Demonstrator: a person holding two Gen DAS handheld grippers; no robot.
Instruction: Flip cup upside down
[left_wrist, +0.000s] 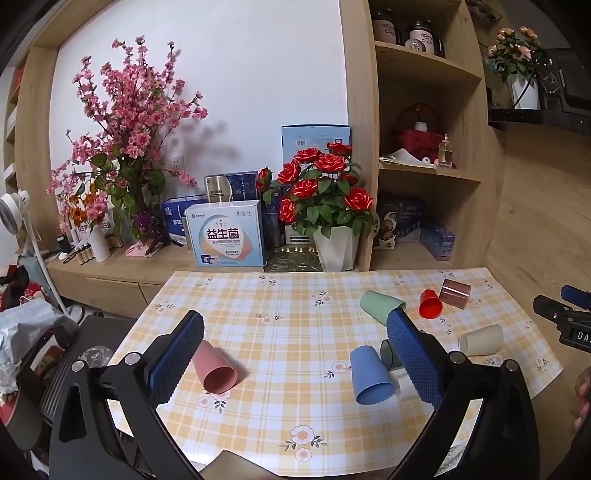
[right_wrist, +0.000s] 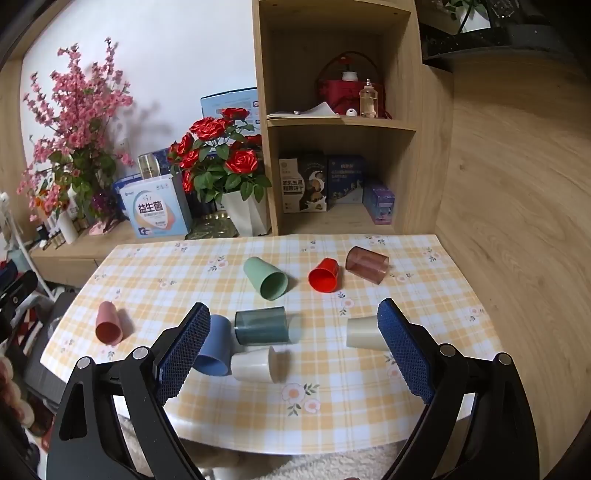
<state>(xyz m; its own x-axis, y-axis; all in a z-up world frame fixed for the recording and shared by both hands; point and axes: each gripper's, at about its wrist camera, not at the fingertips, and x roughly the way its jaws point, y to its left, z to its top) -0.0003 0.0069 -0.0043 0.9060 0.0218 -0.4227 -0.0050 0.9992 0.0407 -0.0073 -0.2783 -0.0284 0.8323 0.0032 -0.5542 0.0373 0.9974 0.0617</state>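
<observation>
Several cups lie on their sides on the yellow checked tablecloth (right_wrist: 332, 406): pink (right_wrist: 108, 324), blue (right_wrist: 214, 349), dark teal clear (right_wrist: 261, 325), white (right_wrist: 255, 364), green (right_wrist: 266, 277), red (right_wrist: 324, 276), brown clear (right_wrist: 366, 264) and cream (right_wrist: 362, 332). My left gripper (left_wrist: 295, 328) is open and empty above the near table, between the pink cup (left_wrist: 215, 368) and the blue cup (left_wrist: 371, 376). My right gripper (right_wrist: 293, 314) is open and empty, its fingers either side of the teal and white cups, above them.
Behind the table stand a rose pot (right_wrist: 243, 214), boxes (right_wrist: 155, 210), a pink blossom arrangement (right_wrist: 74, 140) and a wooden shelf unit (right_wrist: 340, 110). A wooden wall (right_wrist: 517, 221) runs along the right. Clutter lies left of the table (left_wrist: 29, 332).
</observation>
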